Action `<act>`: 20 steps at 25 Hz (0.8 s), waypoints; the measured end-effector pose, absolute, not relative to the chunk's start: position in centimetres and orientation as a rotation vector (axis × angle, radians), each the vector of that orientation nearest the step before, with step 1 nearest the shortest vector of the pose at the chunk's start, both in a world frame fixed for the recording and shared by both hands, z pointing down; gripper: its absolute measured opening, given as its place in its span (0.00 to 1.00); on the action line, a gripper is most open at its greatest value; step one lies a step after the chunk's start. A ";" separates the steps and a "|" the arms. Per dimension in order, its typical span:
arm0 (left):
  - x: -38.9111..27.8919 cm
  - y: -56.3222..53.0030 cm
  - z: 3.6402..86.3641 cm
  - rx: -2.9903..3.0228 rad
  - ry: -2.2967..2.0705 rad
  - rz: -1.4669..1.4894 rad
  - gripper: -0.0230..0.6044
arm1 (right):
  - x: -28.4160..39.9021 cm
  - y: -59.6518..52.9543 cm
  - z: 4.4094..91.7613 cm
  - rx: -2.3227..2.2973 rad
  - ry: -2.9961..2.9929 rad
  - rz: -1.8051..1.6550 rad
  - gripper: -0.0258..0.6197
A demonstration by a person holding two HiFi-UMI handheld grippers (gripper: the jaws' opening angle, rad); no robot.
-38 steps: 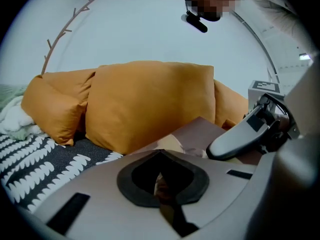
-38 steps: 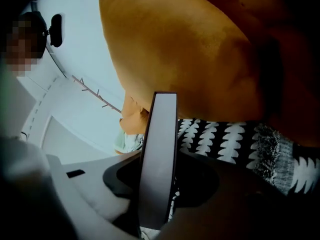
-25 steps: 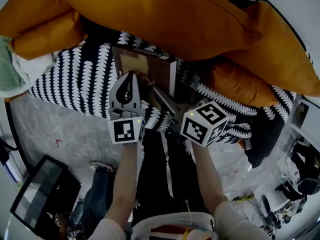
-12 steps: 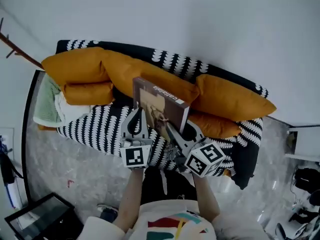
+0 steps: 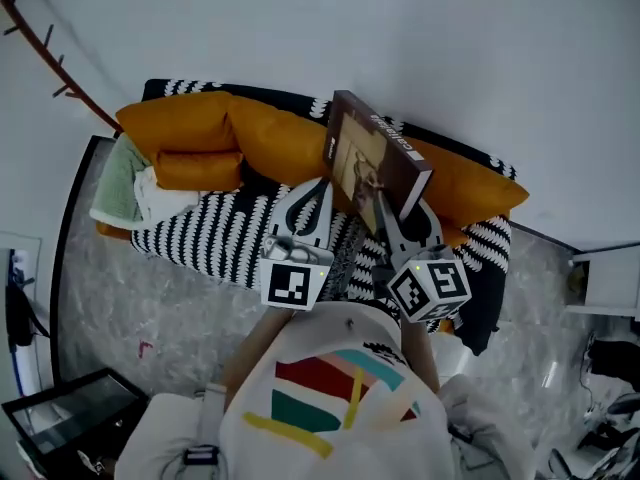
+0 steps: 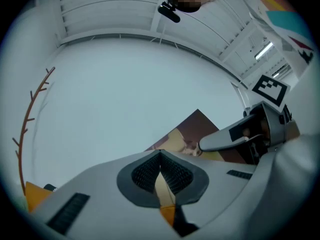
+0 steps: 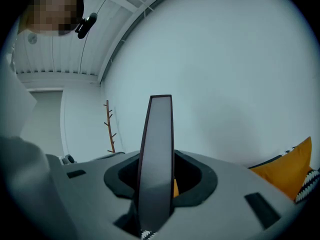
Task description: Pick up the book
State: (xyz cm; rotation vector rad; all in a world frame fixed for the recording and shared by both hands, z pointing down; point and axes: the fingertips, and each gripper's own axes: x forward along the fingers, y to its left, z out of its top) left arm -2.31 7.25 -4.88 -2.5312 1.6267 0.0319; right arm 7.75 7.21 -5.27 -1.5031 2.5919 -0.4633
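The brown book [image 5: 375,163] with a pale cover picture is held up in the air in front of the sofa back and the white wall. My right gripper [image 5: 405,211] is shut on its lower edge; in the right gripper view the book [image 7: 157,154] stands edge-on between the jaws. My left gripper [image 5: 322,186] hovers just left of the book, apart from it, with its jaws closed together and nothing in them. In the left gripper view, the book [image 6: 192,139] and the right gripper [image 6: 235,136] show beyond the closed left gripper [image 6: 161,156].
Below lies a sofa with a black-and-white patterned cover [image 5: 215,243] and orange cushions [image 5: 200,133]. A green and white cloth [image 5: 125,183] lies at its left end. A branch-like coat rack [image 5: 40,38] leans on the wall. A dark screen [image 5: 60,428] sits on the grey floor.
Both grippers have risen well above the sofa, the right one carrying the book. The book has tilted to the right. The sofa now looks far below.
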 end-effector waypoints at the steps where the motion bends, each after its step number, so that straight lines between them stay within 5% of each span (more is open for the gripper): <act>1: -2.4 7.3 -5.1 -2.525 1.633 0.020 0.03 | 7.8 7.3 -5.1 -1.503 2.593 -0.467 0.28; 20: -5.5 6.4 -8.9 -2.309 1.724 0.083 0.03 | 6.8 6.9 -6.4 -1.431 2.667 -0.285 0.28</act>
